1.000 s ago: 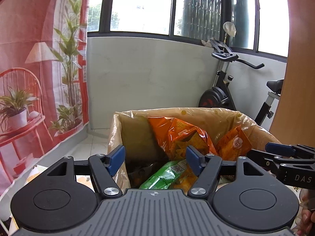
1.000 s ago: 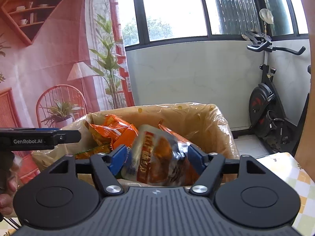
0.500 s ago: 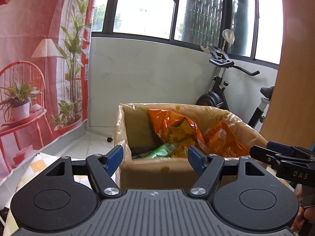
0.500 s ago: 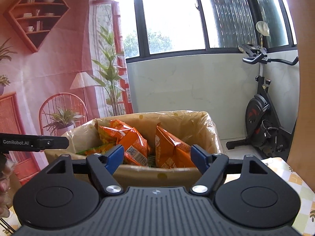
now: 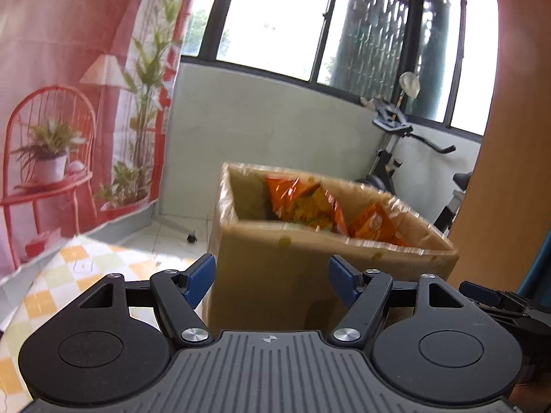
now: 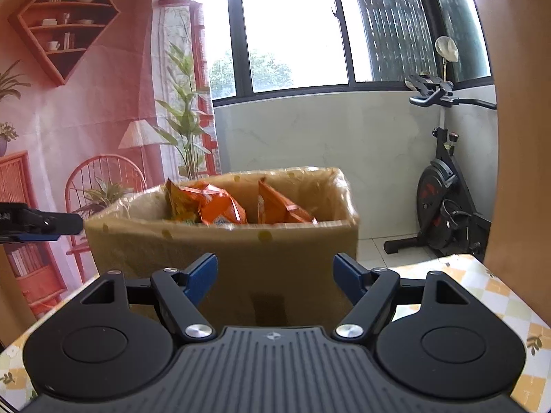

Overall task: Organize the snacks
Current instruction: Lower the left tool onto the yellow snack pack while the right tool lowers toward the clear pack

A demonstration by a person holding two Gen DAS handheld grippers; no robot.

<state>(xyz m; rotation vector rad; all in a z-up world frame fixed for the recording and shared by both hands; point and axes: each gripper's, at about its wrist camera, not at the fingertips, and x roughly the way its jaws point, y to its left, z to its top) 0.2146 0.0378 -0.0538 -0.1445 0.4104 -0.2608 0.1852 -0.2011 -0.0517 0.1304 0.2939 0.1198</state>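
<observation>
Nearest in each wrist view, the left tool [image 5: 272, 275] and the right tool [image 6: 275, 275] both stand spread wide with nothing between their blue pads, each held in front of the near wall of the cardboard box [image 6: 241, 261]. The left tool's side also shows at the left edge of the right wrist view, and the right tool's tip at the lower right of the left wrist view. The box sits on a tabletop [image 6: 482, 289] covered with a yellow-and-white checked cloth, and it is lined with clear plastic folded over its rim. Inside it, orange snack bags [image 6: 220, 206] stand upright, their tops reaching above the near wall; one more orange bag [image 6: 279, 206] leans just to their right. Beyond the box, an exercise bike [image 6: 444, 213] stands on the tiled floor by the white wall under the windows. A pink printed backdrop [image 6: 86, 110] hangs to the left.
</observation>
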